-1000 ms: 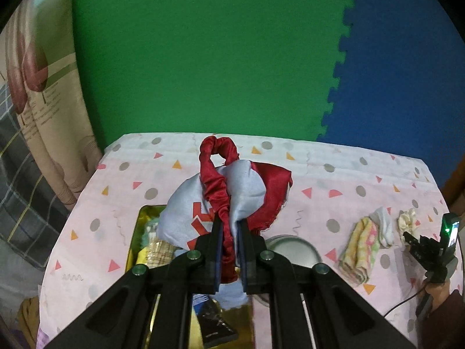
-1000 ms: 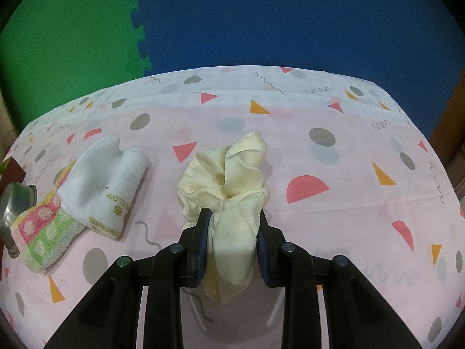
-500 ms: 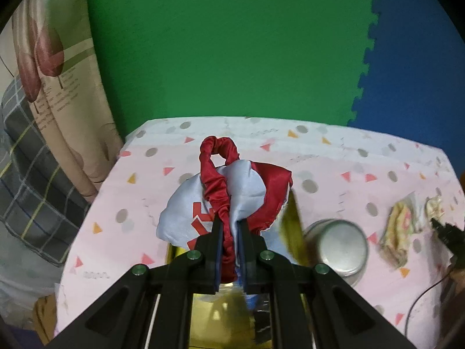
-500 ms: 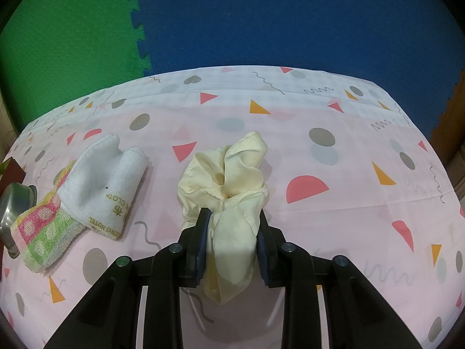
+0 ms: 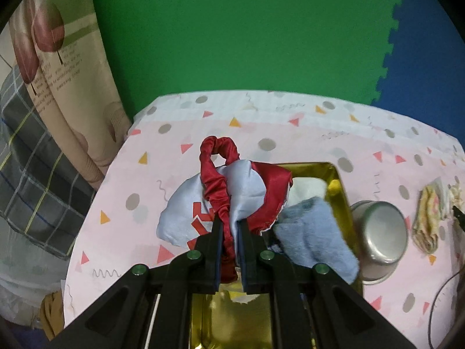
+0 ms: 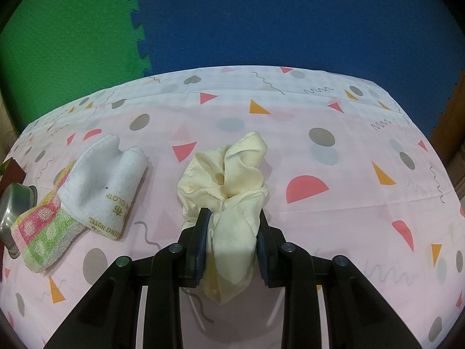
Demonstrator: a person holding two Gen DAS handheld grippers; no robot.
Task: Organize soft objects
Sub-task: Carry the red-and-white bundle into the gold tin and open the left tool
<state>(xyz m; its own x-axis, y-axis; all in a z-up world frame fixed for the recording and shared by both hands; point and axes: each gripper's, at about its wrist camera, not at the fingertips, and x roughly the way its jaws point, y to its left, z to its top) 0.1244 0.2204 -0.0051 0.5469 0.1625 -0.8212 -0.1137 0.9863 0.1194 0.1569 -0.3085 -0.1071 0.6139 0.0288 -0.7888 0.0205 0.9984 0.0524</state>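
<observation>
My left gripper (image 5: 230,226) is shut on a red and pale blue satin scrunchie (image 5: 226,192), held above the left edge of a gold tray (image 5: 341,200). In the tray lie a light blue fluffy cloth (image 5: 314,232) and a white cloth (image 5: 305,189). My right gripper (image 6: 232,224) is shut on a cream satin scrunchie (image 6: 229,180) that rests on the pink patterned tablecloth (image 6: 319,160). A white hotel towel (image 6: 107,186) lies on a pink and green striped towel (image 6: 43,232) to its left.
A steel bowl (image 5: 377,232) stands right of the tray and also shows at the left edge of the right wrist view (image 6: 14,203). Green and blue foam mats (image 5: 232,29) form the back wall. A curtain (image 5: 58,87) hangs past the table's left edge.
My left gripper has swung left with the red and blue scrunchie, so the tray and bowl now sit further right in its view. The right gripper has not moved.
</observation>
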